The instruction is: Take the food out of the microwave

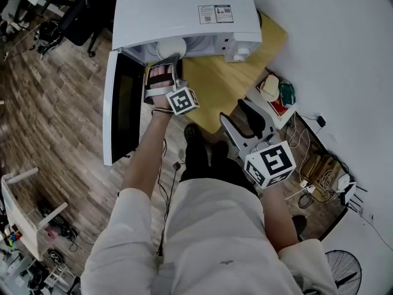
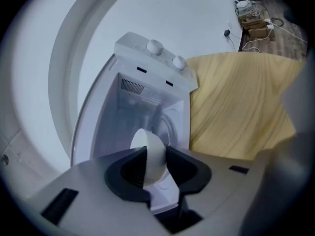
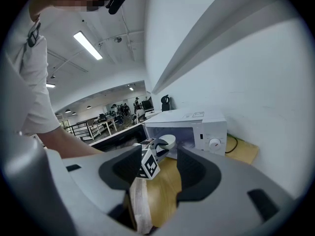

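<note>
Bowl [image 1: 171, 47]: white, round, plain; its contents cannot be seen.
Bowl, position: at the open mouth of the microwave [image 1: 184, 11], its near rim pinched between the left tongs [image 1: 164, 66].
Bowl, pose: roughly level in the right gripper view.
Microwave: white box on a pale wooden bench [image 1: 215, 85] against a white wall.
Door [image 1: 116, 103]: swung wide open to the left of the cavity; dark window.
Controls: two round knobs [image 2: 155, 46] on the panel to the right of the cavity.
</note>
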